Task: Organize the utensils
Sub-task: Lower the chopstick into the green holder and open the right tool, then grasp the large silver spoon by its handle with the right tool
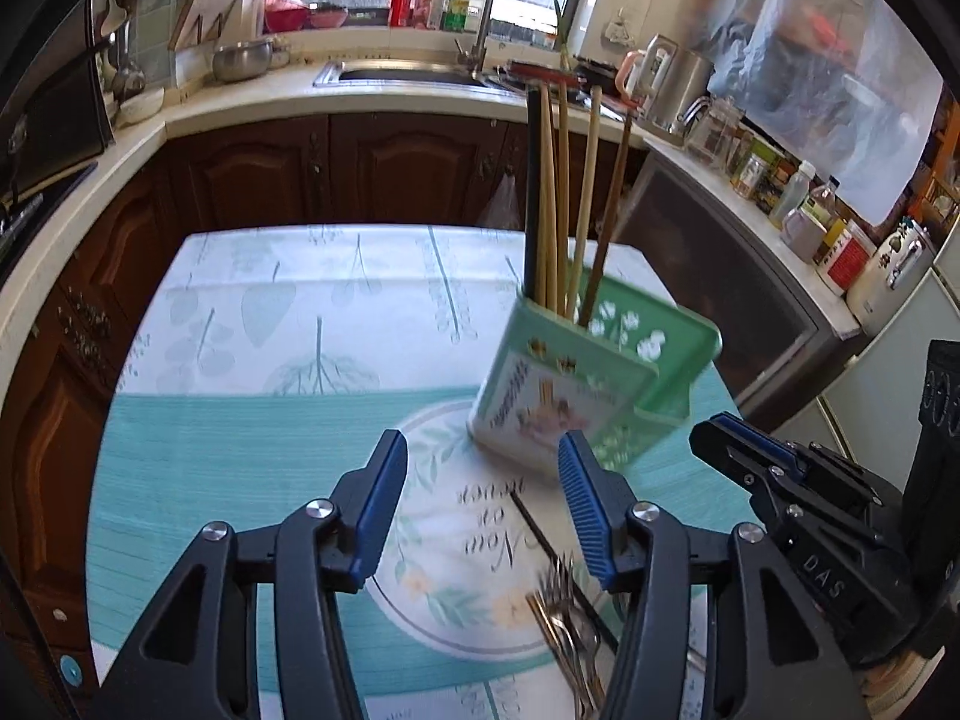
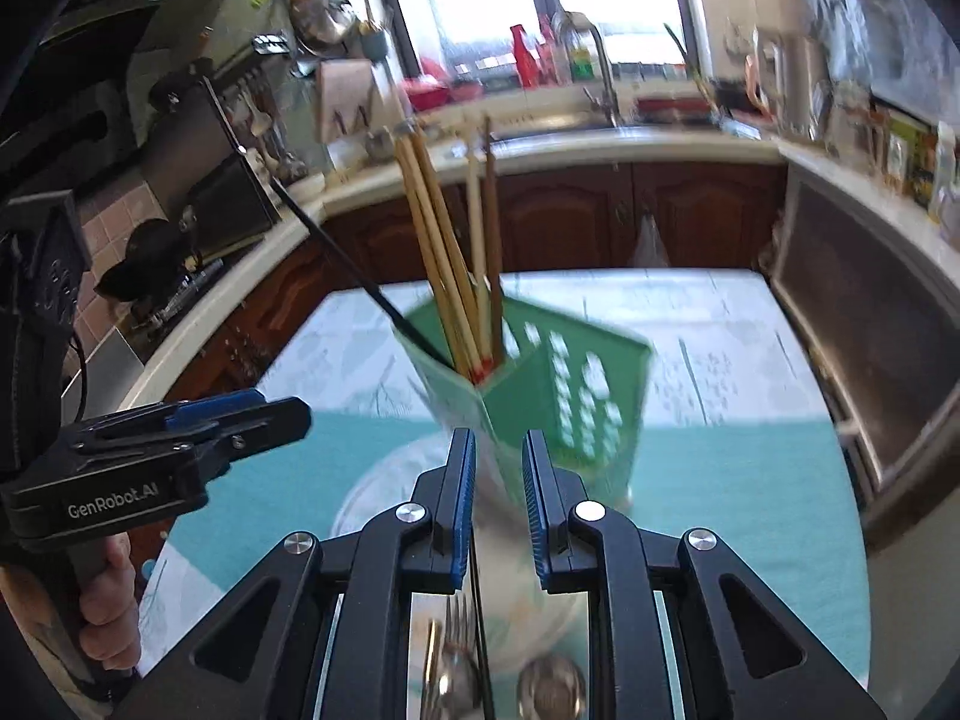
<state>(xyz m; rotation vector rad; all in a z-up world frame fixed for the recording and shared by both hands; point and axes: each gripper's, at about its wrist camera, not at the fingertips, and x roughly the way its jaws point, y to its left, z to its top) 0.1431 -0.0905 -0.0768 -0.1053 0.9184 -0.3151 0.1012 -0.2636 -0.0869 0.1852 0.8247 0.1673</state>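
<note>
A green utensil holder (image 1: pixel 594 378) stands on the table with several chopsticks (image 1: pixel 564 192) upright in it. My left gripper (image 1: pixel 483 444) hangs open just in front of it, with nothing between its fingers. Forks and spoons (image 1: pixel 570 624) and a black chopstick (image 1: pixel 540 534) lie on the cloth under its right finger. The right gripper (image 1: pixel 738 450) shows at the right. In the right wrist view my right gripper (image 2: pixel 498 441) is open by a narrow gap, empty, pointing at the holder (image 2: pixel 540 396) and chopsticks (image 2: pixel 444 252). A fork (image 2: pixel 459 618) and a spoon (image 2: pixel 552 690) lie below it. The left gripper (image 2: pixel 282 414) is at the left.
The table carries a teal and white floral cloth (image 1: pixel 240 456). Behind it run a counter with a sink (image 1: pixel 408 75) and dark wooden cabinets (image 1: pixel 360 168). Jars and bottles (image 1: pixel 810 210) line the right counter above a steel-fronted unit (image 2: pixel 870 330). A hand (image 2: pixel 108 594) holds the left gripper.
</note>
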